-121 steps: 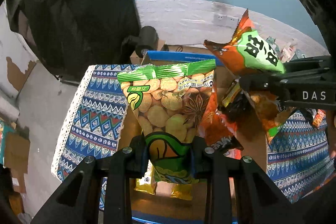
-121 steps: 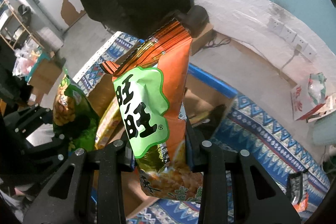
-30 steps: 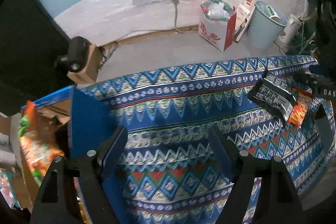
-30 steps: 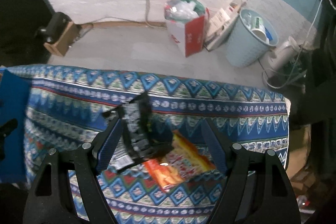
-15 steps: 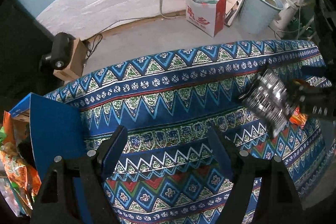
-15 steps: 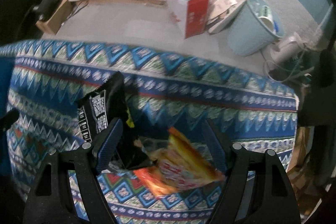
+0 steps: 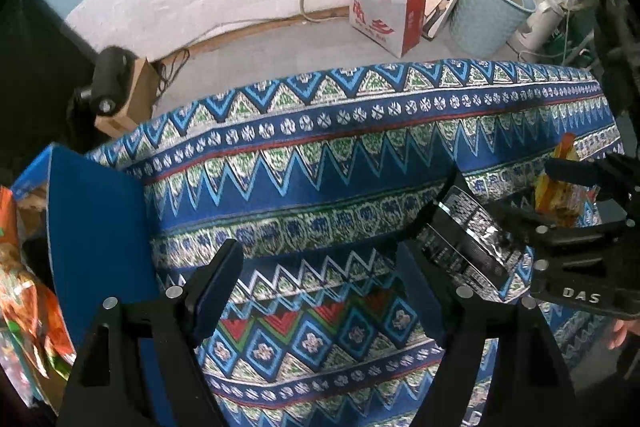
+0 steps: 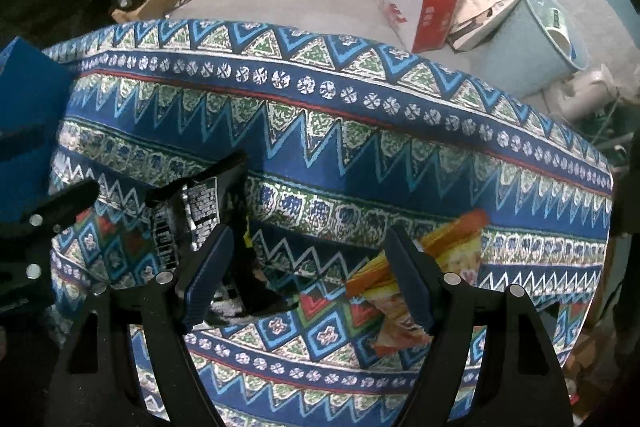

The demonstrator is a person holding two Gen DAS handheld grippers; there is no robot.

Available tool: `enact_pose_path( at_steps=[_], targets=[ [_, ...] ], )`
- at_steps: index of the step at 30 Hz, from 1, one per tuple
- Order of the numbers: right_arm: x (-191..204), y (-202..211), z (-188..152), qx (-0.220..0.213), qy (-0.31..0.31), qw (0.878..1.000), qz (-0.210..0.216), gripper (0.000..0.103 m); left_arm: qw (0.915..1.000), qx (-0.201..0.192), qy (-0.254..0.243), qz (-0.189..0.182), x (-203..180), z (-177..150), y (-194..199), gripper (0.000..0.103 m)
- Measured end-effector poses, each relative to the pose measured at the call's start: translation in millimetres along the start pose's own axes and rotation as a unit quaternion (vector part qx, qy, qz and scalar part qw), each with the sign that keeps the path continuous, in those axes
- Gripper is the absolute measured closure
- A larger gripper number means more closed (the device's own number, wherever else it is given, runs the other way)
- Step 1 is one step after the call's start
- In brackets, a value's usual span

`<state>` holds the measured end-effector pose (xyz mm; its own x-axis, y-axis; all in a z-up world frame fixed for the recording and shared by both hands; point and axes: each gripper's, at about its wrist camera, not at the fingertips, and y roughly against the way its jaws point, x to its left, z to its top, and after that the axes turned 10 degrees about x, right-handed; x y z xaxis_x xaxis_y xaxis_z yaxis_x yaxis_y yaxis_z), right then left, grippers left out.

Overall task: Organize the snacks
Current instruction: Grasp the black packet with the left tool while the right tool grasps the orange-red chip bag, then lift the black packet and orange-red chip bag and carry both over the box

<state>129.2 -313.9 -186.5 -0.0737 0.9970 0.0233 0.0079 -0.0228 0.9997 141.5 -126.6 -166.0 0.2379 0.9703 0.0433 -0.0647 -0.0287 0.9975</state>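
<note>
Two packets: black packet (image 8: 200, 215) and orange packet (image 8: 404, 291), both on the patterned cloth (image 7: 320, 163)
Left gripper (image 7: 320, 283): spread wide, empty, above the cloth
Right gripper (image 8: 308, 267): spread wide, empty, between the packets

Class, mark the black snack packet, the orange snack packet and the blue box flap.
black snack packet (image 8: 200, 211): right wrist view, printed back panel.
orange snack packet (image 8: 456, 259): right wrist view, upper face.
blue box flap (image 7: 96, 227): left wrist view, middle of the flap.

two snack packets (image 8: 208, 223), one bin (image 7: 486, 15)
</note>
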Motion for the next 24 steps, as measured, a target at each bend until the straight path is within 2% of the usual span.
enact_pose_path(
  at_steps=[4, 8, 14, 16, 21, 24],
  targets=[
    [-9, 23, -12, -0.023, 0.001, 1.000, -0.004, 0.026, 0.9993, 0.013, 0.022, -0.026, -3, -4, -2, 0.022],
    [-26, 37, -21, -0.034, 0.000, 0.999, -0.001, 0.025, 0.9953, 0.035, 0.057, -0.070, -12, -7, -6, 0.022],
    [-48, 36, -27, -0.024, 0.052, 0.998, -0.013, 0.025, 0.9802, 0.069, 0.124, -0.138, -25, -6, -15, 0.022],
    [-56, 29, -28, -0.018, 0.050, 0.998, -0.016, 0.025, 0.9764, 0.072, 0.140, -0.147, -31, -6, -16, 0.021],
    [-69, 9, -28, -0.003, 0.046, 0.999, 0.003, 0.025, 0.9740, 0.082, 0.157, -0.142, -46, -2, -28, 0.018],
    [-69, -1, -28, 0.005, 0.053, 0.999, 0.000, 0.025, 0.9701, 0.089, 0.170, -0.149, -50, 0, -37, 0.017]
  ],
)
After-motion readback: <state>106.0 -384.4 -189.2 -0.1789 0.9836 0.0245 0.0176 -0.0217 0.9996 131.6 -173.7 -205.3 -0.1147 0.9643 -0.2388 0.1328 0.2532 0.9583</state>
